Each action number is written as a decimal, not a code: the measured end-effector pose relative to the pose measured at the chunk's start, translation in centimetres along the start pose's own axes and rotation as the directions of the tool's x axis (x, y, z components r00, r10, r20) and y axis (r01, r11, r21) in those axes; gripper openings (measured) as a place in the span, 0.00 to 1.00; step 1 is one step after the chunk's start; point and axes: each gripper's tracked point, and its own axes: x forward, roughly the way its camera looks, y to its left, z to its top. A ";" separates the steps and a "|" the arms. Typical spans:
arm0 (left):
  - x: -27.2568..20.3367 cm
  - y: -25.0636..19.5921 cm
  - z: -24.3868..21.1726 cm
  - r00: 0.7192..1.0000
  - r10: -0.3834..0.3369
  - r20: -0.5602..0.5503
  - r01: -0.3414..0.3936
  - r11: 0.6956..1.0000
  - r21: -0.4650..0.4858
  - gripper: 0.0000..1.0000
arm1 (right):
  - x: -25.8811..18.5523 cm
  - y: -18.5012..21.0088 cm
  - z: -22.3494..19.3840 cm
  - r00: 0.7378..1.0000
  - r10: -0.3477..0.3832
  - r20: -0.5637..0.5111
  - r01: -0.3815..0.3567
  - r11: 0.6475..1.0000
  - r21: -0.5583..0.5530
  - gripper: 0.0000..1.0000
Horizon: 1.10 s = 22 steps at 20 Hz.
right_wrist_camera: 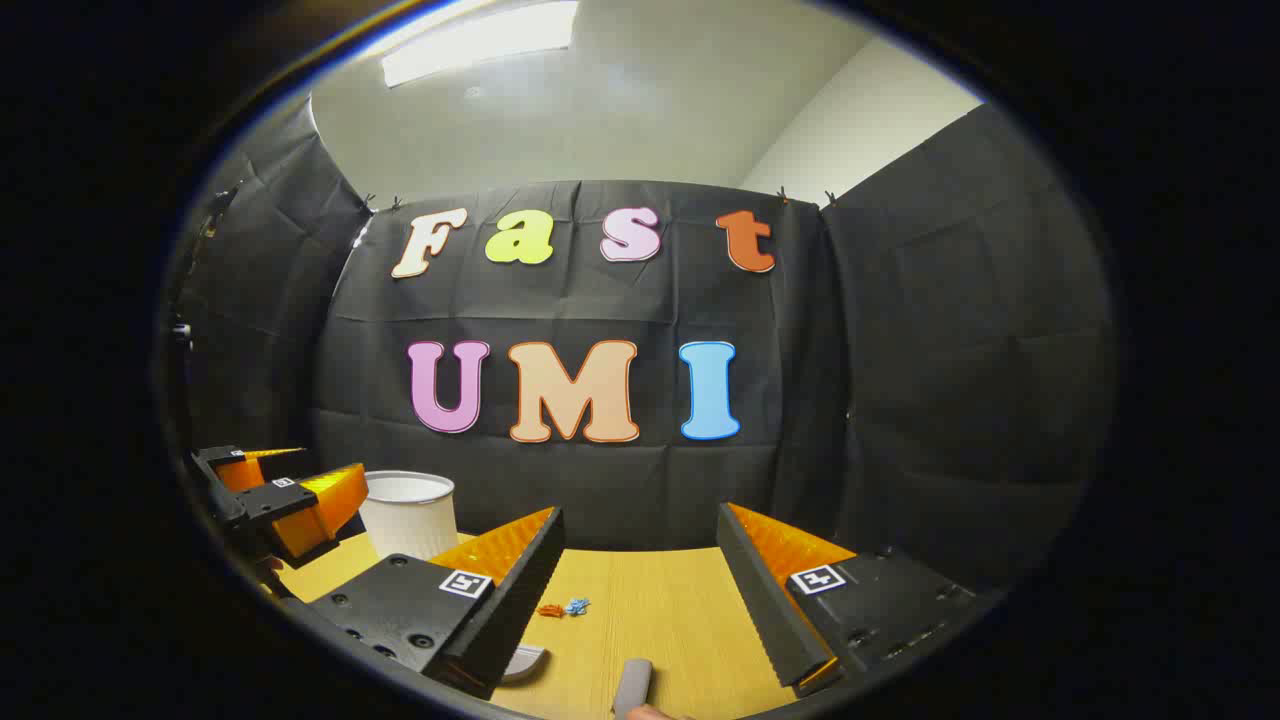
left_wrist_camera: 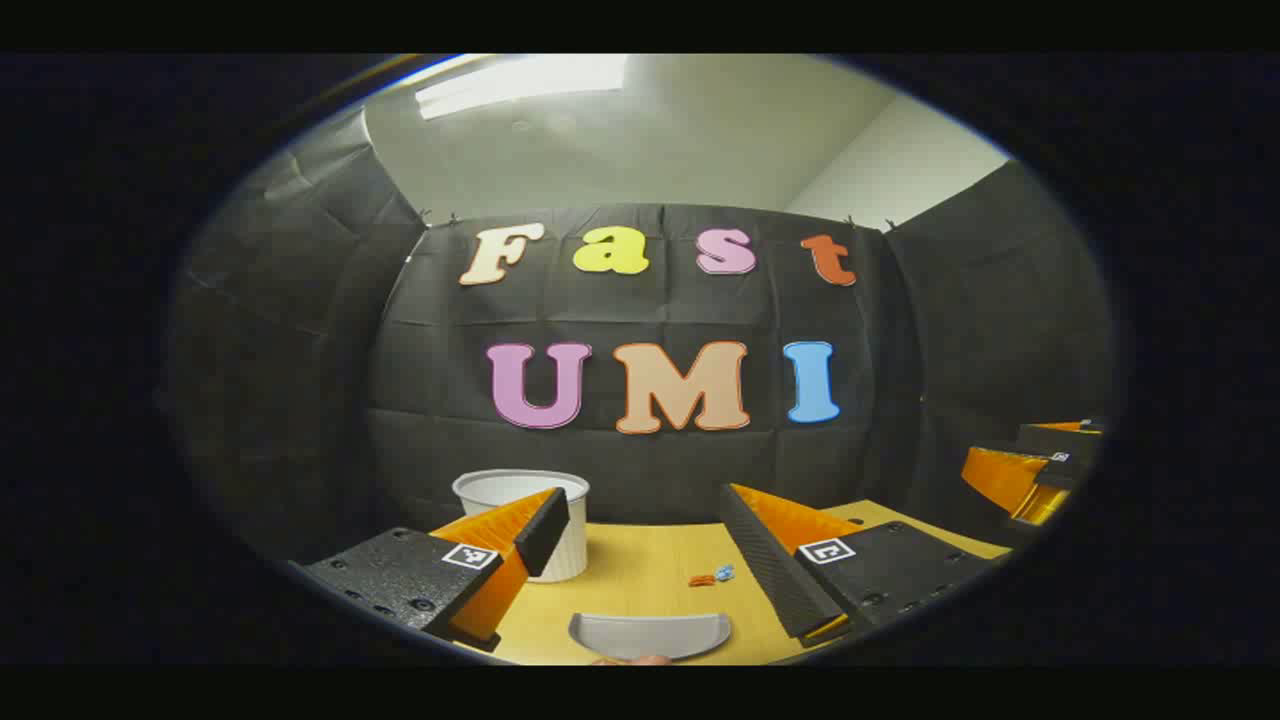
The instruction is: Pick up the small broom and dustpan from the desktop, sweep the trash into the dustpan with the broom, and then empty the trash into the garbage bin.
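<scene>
On the wooden desktop (left_wrist_camera: 640, 580) lies a grey dustpan (left_wrist_camera: 650, 635), close below my left gripper (left_wrist_camera: 645, 510), which stands open above it with nothing between its fingers. Small orange and blue bits of trash (left_wrist_camera: 710, 577) lie just beyond the dustpan. In the right gripper view, the end of a grey broom handle (right_wrist_camera: 633, 685) lies on the desktop (right_wrist_camera: 660, 610) under my open right gripper (right_wrist_camera: 640, 525). The trash (right_wrist_camera: 563, 607) sits ahead and to the left, and the dustpan's rim (right_wrist_camera: 527, 662) peeks out by the left finger.
A white ribbed garbage bin (left_wrist_camera: 520, 500) stands at the back left of the desk; it is also in the right gripper view (right_wrist_camera: 408, 512). The right gripper (left_wrist_camera: 1030, 470) shows at the far right, the left gripper (right_wrist_camera: 270, 500) at the far left. Black cloth walls close the booth.
</scene>
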 end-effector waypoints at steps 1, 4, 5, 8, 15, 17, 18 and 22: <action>-0.1 -0.1 0.1 1.000 -0.004 0.001 0.004 1.000 0.000 0.99 | -0.1 -0.1 0.0 1.000 -0.002 0.000 0.002 1.000 0.001 0.92; 0.0 0.0 0.1 1.000 0.002 0.001 -0.002 1.000 -0.007 0.93 | -0.1 -0.3 0.2 1.000 -0.003 -0.001 0.003 1.000 0.004 0.92; 0.0 0.2 0.2 1.000 0.007 0.003 -0.007 1.000 -0.007 0.93 | 0.1 -0.3 0.3 1.000 -0.004 -0.002 0.004 1.000 0.005 0.92; -0.1 0.3 0.3 1.000 0.013 0.005 -0.013 1.000 -0.003 0.93 | 0.0 -0.2 0.3 1.000 -0.002 -0.007 0.002 1.000 -0.007 0.92; -0.3 0.4 0.6 1.000 0.016 0.004 -0.016 1.000 0.019 0.93 | -0.1 0.7 0.8 1.000 0.024 -0.009 -0.024 1.000 -0.005 0.92; -0.4 0.4 0.7 1.000 0.014 0.009 -0.014 1.000 0.021 0.93 | -0.3 0.9 0.9 1.000 0.026 -0.010 -0.026 1.000 -0.006 0.92; -0.4 0.3 0.7 1.000 0.014 0.009 -0.014 1.000 0.022 0.93 | -0.3 0.9 0.9 1.000 0.029 -0.011 -0.029 1.000 -0.005 0.92; -0.7 0.5 0.9 1.000 0.018 0.016 -0.018 1.000 0.022 0.93 | -0.5 1.1 1.1 1.000 0.030 -0.004 -0.030 0.999 -0.011 0.92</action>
